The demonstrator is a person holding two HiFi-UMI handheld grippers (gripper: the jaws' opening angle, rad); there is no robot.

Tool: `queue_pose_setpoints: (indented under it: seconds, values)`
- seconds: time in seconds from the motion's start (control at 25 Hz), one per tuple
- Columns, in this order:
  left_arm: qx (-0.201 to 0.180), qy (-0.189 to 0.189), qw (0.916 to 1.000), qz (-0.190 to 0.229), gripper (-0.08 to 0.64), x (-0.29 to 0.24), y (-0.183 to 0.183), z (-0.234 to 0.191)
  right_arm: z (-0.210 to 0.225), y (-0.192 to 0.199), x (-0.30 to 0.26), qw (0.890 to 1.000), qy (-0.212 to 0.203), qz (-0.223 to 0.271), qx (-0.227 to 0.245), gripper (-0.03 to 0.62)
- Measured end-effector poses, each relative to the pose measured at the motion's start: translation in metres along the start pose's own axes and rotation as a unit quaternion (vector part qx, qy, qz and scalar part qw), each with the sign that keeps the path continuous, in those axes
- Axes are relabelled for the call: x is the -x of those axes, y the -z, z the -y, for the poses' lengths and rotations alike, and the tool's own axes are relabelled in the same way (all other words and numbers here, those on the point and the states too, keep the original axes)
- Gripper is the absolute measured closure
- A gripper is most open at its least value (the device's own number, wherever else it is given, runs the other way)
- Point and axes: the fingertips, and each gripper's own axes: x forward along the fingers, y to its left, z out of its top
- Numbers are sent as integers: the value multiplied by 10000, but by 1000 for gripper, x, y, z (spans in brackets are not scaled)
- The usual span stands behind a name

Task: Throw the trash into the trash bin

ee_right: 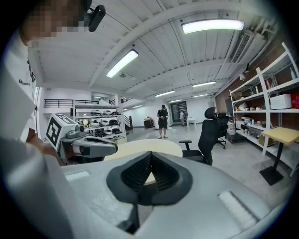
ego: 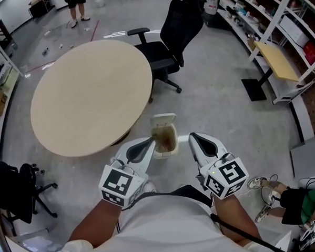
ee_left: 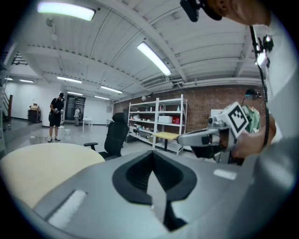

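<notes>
A small white trash bin [ego: 164, 153] stands on the grey floor by the round table, its lid [ego: 163, 119] flipped up and something brown inside. My left gripper [ego: 150, 144] hovers over the bin's left rim, my right gripper [ego: 192, 139] just to the bin's right. Both are held up close to my body, side by side. In the left gripper view the left gripper [ee_left: 152, 162] has its jaws pressed together with nothing between them. The right gripper [ee_right: 150, 162] in its own view is likewise shut and empty. No loose trash shows in either gripper.
A round beige table [ego: 92, 94] stands left of the bin, a black office chair [ego: 170, 38] behind it. Shelving [ego: 278, 16] and a yellow side desk [ego: 275, 59] line the right. A person's legs and shoes [ego: 287, 197] are at lower right; another black chair [ego: 16, 193] is at lower left.
</notes>
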Motion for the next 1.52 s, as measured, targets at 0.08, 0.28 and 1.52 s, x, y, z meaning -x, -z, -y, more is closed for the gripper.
queue_pose_setpoints:
  seconds: [0.08, 0.28, 1.52]
  values:
    - [3, -61, 10000, 45, 552, -1, -4, 3, 0, -4, 2, 10000, -81, 26, 34, 591]
    - [109, -218, 9997, 50, 552, -2, -2, 16, 6, -8, 15, 9996, -257, 34, 110, 591]
    - [350, -1228, 9917, -147, 552, 8, 19, 104, 36, 31, 107, 9963, -849, 106, -1, 591]
